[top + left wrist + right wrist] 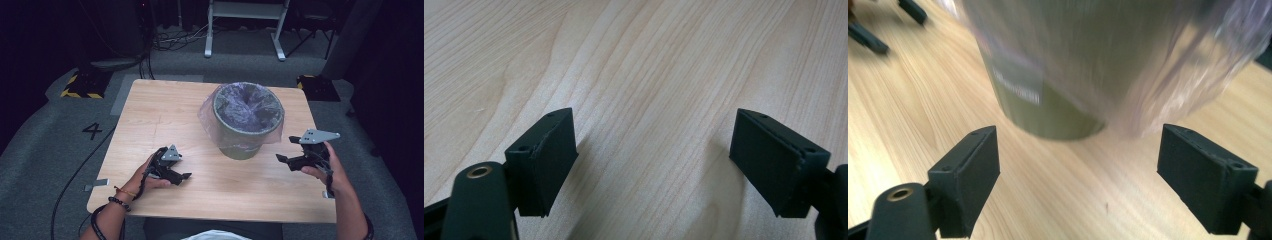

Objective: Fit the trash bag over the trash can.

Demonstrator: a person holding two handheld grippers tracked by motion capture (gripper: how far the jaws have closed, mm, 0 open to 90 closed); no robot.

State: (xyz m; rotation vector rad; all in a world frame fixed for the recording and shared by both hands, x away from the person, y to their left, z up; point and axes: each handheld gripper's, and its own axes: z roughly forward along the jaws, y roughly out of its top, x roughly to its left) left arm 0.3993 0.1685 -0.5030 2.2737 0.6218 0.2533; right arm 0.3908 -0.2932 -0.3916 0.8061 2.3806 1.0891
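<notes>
Dark studio floor all around, with a light wooden table [165, 115] mid-frame. Lower left, the left gripper [181, 176] rests low over bare wood, jaws spread wide, nothing in them. Center frame stands the olive bin [242, 137], its clear bag liner [212, 112] draped over the rim. Lower right, the right gripper [288, 148] faces the bin, jaws apart, probably lining up for the liner.

Brightly lit wooden table [165, 115] against dark, dim surroundings in the high view; soft shadows beneath black pads [546, 160]; motion-blurred bin [1058, 65] across upper frame in the right gripper view.
</notes>
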